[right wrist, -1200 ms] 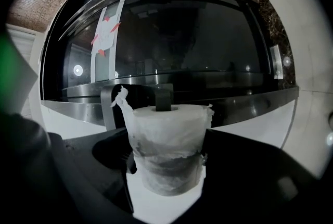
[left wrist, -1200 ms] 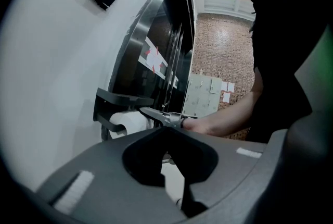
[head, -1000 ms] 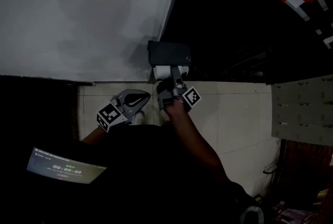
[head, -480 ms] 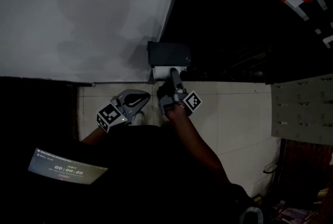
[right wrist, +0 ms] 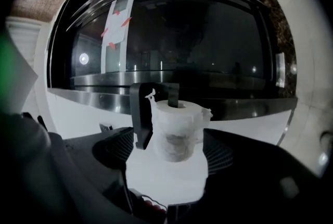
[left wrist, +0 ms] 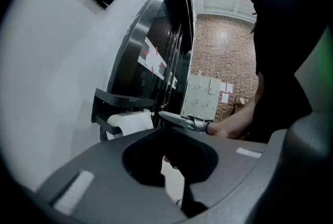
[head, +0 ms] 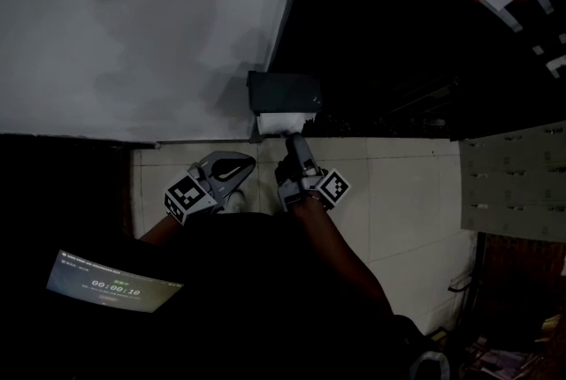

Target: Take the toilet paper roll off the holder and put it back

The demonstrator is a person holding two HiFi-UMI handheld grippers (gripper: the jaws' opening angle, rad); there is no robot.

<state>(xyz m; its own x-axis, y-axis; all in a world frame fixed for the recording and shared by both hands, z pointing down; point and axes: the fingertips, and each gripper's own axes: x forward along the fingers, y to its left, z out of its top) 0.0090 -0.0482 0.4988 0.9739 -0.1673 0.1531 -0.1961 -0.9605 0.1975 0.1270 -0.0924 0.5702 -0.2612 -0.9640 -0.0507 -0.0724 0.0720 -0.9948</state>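
The right gripper [head: 296, 140] is the one on the job, pointing straight at the wall with its jaws spread wide and nothing pressed between them. Dead ahead sits the white toilet paper roll [right wrist: 178, 126], centred in the gap and just beyond the tips, apart from both pads. In the right gripper view the roll's long axis runs top to bottom, across the line from jaw to jaw, so each jaw faces a curved side of the paper. The roll is on its dark wall-mounted holder [right wrist: 141, 113], whose arm drops into the core from above while its plate stands at the roll's left. My read: a short push forward and a squeeze comes next. The left gripper [head: 243, 166] hangs back, well apart from the roll and clearly the farther one, its tips together and empty.
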